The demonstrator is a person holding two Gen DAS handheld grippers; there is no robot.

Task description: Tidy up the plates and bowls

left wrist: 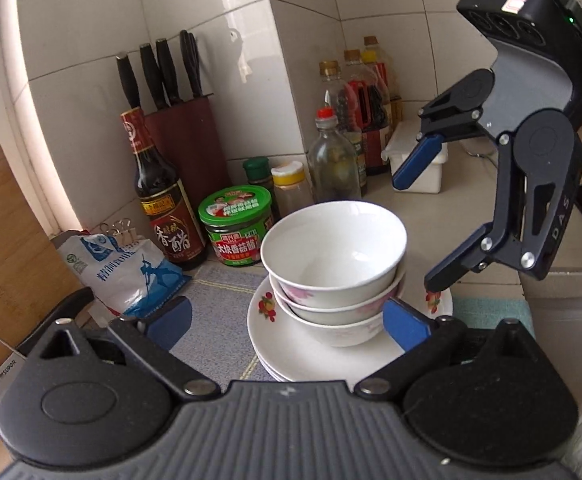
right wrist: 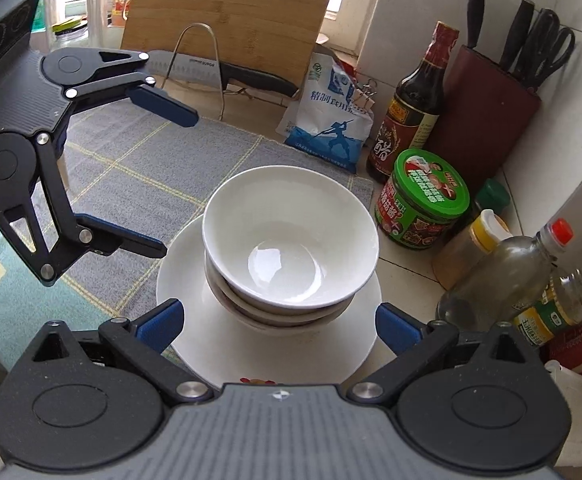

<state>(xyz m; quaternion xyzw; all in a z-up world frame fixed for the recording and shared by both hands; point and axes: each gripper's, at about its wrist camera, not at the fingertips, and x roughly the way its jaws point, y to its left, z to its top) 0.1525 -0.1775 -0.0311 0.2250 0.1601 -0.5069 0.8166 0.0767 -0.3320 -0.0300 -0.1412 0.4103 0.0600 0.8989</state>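
Note:
Three white bowls [left wrist: 333,240] [right wrist: 291,236] sit nested on a small stack of white plates [left wrist: 291,348] [right wrist: 187,280] with fruit prints on the rim. The plates rest on a grey checked cloth [right wrist: 131,168]. My left gripper [left wrist: 287,320] [right wrist: 175,184] is open, its blue pads apart on either side of the stack's near edge and touching nothing. My right gripper [right wrist: 279,322] [left wrist: 418,234] is also open and empty. In the left wrist view it hangs to the right of the bowls, one fingertip just above the plate rim.
Close behind the stack stand a green-lidded jar [left wrist: 237,224], a dark vinegar bottle [left wrist: 163,200], a bag of salt [left wrist: 127,272], a knife block [left wrist: 189,140], spice jars and oil bottles [left wrist: 335,160]. A wooden cutting board [right wrist: 227,12] and a knife [right wrist: 211,68] on a wire rack stand beyond the cloth.

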